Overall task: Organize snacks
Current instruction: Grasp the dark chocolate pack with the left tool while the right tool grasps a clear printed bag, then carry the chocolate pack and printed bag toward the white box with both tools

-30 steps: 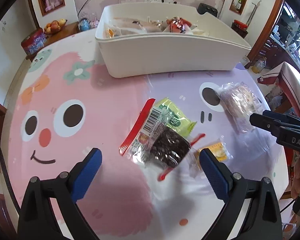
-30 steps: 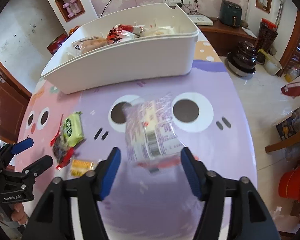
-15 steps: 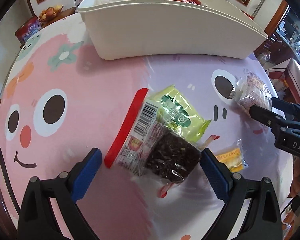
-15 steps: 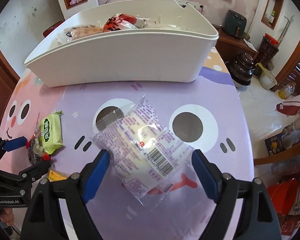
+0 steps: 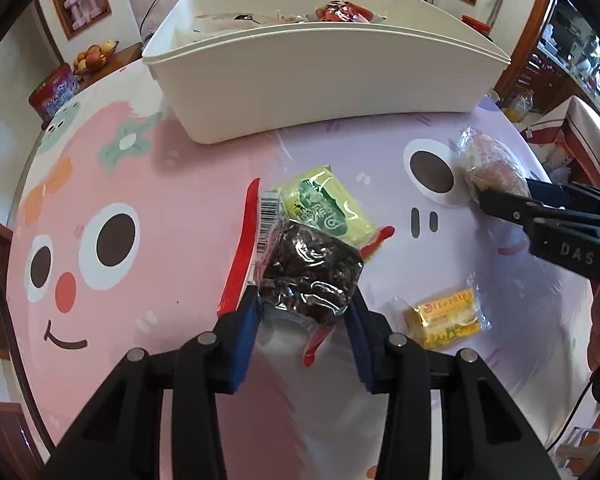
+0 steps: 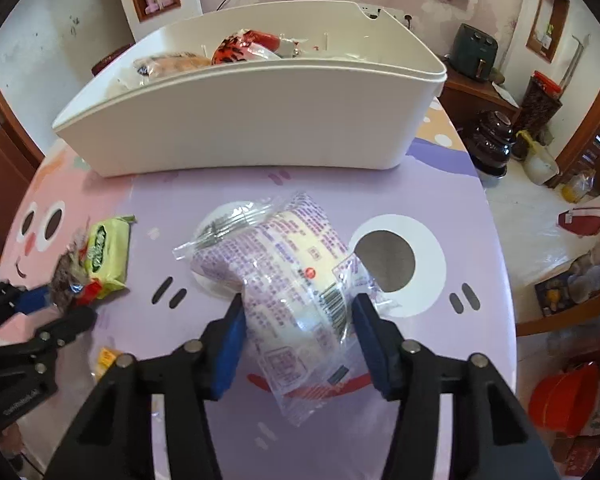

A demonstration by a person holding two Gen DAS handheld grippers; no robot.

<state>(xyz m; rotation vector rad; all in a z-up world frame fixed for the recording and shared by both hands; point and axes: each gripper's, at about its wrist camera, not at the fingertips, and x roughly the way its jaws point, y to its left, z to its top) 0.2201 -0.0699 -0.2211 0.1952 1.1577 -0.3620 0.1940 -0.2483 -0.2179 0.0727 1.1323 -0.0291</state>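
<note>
Your left gripper (image 5: 306,312) has its fingers pinching the dark snack (image 5: 310,274), which lies on the surface (image 5: 148,280) over a red-edged wrapper (image 5: 244,248) and touches the green packet (image 5: 324,208). A yellow packet (image 5: 446,318) lies just to its right, apart from it. Your right gripper (image 6: 298,322) has its fingers pinching the purple-printed bun pack (image 6: 284,276) on the purple half of the surface. The white bin (image 6: 252,120) stands behind both, already holding several snacks.
</note>
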